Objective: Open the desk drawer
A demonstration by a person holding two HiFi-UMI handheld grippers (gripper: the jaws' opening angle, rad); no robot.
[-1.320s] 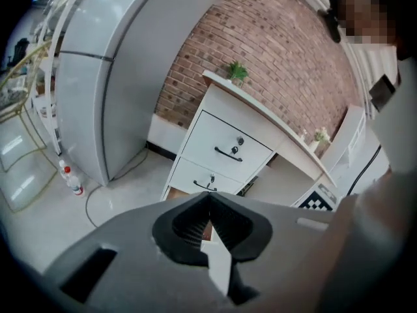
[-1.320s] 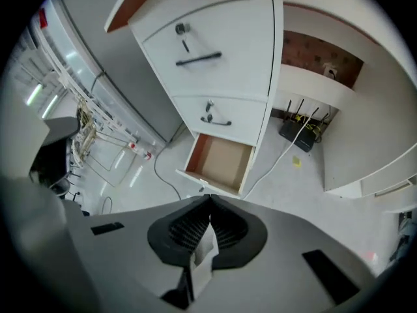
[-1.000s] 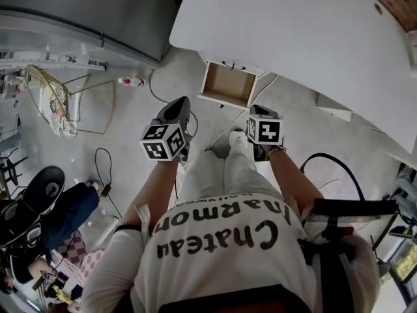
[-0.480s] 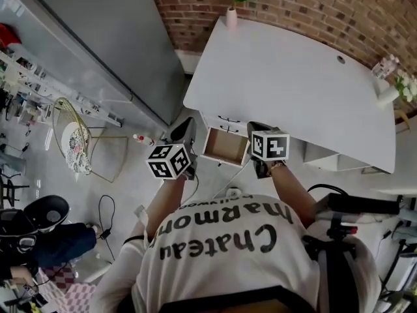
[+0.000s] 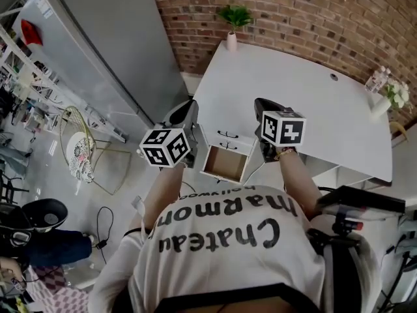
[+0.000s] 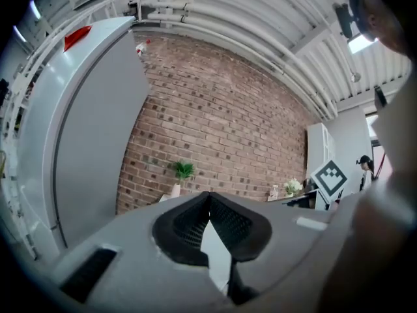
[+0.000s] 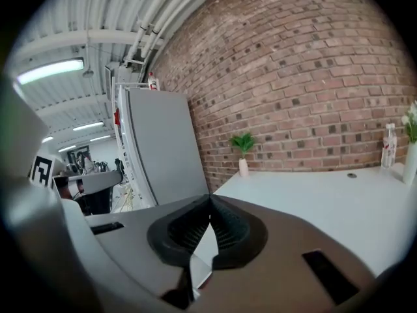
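Observation:
The white desk [image 5: 306, 103] stands against a brick wall. Under its front left edge is a white drawer unit [image 5: 228, 137], with one drawer [image 5: 225, 163] pulled out and showing a bare brown inside. My left gripper [image 5: 189, 106] is held up left of the unit, apart from it, and my right gripper [image 5: 260, 104] hovers over the desk's front edge. In the left gripper view the left gripper [image 6: 208, 195] has its jaws touching with nothing between them. In the right gripper view the right gripper [image 7: 208, 199] is shut and empty too.
A potted plant [image 5: 233, 21] stands at the desk's back left corner, with a bottle and flowers [image 5: 384, 90] at its right end. A tall grey cabinet [image 5: 111, 51] is on the left, with a wire chair [image 5: 78, 145] beside it. Black equipment [image 5: 358, 204] sits at my right.
Both grippers have risen from near the floor to desk height. The head view has tilted up, so the desk top and brick wall now show. The drawer stays open.

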